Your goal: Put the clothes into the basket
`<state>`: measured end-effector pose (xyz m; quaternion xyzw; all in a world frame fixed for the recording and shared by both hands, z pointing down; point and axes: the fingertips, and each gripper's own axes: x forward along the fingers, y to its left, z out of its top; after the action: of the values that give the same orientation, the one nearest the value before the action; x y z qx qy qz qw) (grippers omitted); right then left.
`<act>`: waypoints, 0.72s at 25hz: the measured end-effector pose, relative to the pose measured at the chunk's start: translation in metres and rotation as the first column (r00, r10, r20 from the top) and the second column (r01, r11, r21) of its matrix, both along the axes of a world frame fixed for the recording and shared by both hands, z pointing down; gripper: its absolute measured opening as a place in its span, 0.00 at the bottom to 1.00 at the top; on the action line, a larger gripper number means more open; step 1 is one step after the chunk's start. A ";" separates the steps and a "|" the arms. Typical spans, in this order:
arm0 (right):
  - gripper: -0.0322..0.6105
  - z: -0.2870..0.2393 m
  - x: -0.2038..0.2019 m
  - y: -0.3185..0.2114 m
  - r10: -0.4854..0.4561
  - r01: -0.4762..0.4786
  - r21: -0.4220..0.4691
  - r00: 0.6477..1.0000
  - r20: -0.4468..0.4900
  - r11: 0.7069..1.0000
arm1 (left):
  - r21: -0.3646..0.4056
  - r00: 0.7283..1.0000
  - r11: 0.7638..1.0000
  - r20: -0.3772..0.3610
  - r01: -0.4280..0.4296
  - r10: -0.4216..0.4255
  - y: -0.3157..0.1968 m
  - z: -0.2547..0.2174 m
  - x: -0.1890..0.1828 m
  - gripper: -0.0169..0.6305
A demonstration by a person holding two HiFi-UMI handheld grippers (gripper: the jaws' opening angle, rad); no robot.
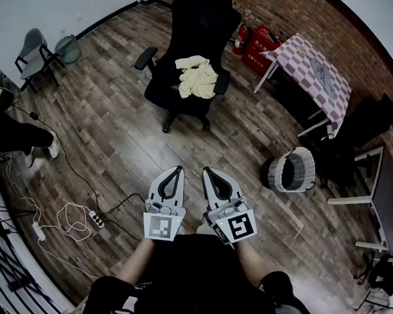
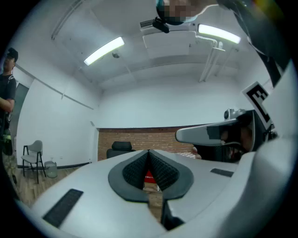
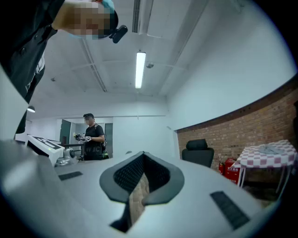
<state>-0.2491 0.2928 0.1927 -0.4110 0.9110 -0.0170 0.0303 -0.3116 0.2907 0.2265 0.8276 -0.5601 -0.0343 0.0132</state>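
Clothes (image 1: 196, 79) on chair (image 1: 205, 16), basket (image 1: 270, 173) well apart; L gripper (image 1: 176, 169), R gripper (image 1: 208, 170) closed tight, empty.

black top (image 1: 194, 280) over the torso, forearms uncovered. left gripper (image 1: 176, 170) and right gripper (image 1: 207, 170) in pale grey plastic, each with two long curved jaws framing a dark teardrop-shaped opening. behind each, a cube with black-and-white square markers: left cube (image 1: 162, 226) with a grey face, right cube (image 1: 240, 226) brighter white. up close in the left gripper view, smooth pale shells, dark grey rims, black ribbed pads (image 2: 137, 169), flat dark rectangular inset (image 2: 63, 208). same build in the right gripper view: ribbed black pads (image 3: 128, 174), dark inset strip (image 3: 226, 209).
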 end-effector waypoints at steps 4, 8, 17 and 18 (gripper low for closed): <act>0.06 -0.014 -0.019 0.004 0.020 -0.024 0.097 0.999 0.034 0.995 | 0.073 0.997 0.997 0.079 -0.004 -0.002 0.004 -0.006 -0.019 0.05; 0.06 -0.010 -0.033 0.004 0.033 -0.036 0.102 0.999 0.032 0.994 | 0.121 0.992 0.993 0.123 0.005 -0.020 0.007 -0.007 -0.032 0.05; 0.06 0.001 -0.050 0.010 0.034 -0.033 0.091 0.999 -0.011 0.995 | 0.117 0.985 0.993 0.171 0.015 -0.035 0.014 0.002 -0.045 0.05; 0.06 0.002 -0.052 0.012 0.032 -0.031 0.094 0.999 -0.009 0.995 | 0.114 0.985 0.993 0.169 0.013 -0.032 0.015 0.004 -0.044 0.05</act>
<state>-0.3007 0.3049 0.1949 -0.4235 0.9043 0.0284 0.0449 -0.3555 0.3059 0.2302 0.8206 -0.5656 0.0050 -0.0818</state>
